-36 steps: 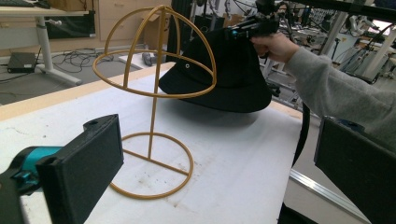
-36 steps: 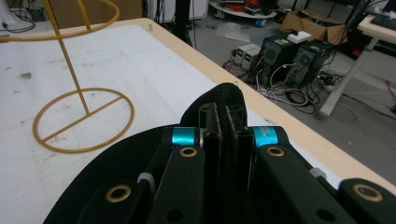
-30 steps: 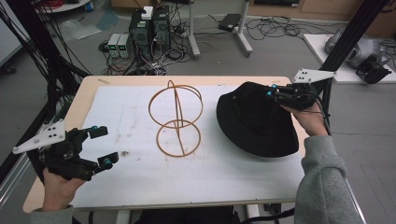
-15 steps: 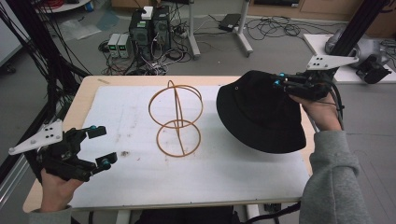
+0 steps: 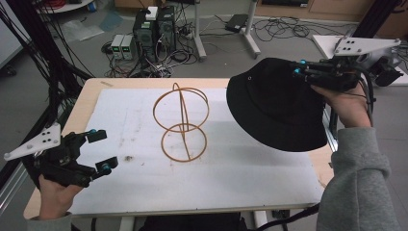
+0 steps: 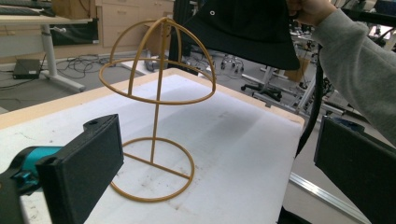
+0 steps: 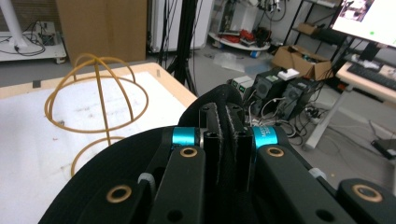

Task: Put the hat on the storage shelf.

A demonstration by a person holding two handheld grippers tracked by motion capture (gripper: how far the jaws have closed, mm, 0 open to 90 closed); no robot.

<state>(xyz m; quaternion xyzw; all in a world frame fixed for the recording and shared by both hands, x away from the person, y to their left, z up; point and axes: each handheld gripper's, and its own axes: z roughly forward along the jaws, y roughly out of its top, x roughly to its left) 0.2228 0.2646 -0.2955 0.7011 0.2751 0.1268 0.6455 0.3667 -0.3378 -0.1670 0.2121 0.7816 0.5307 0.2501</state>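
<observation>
Now that the right gripper (image 5: 299, 69), clamped on the black hat (image 5: 274, 106), has lifted it off the table's (image 5: 240, 178) right edge, it can go onto the wire stand (image 5: 182, 120); left gripper (image 5: 102, 150) idles apart.

Looks like a robotics lab: desktop PC towers (image 5: 154, 29) on the floor, loose cables (image 5: 284, 26) everywhere, cardboard boxes (image 7: 301, 60), a monitor (image 7: 373, 21) and keyboard (image 7: 373, 74) on a desk.

no readable text, labels, brands or numbers anywhere

right tongs (image 5: 299, 68) raised, clamped; left tongs (image 5: 102, 150) gaping, low
</observation>
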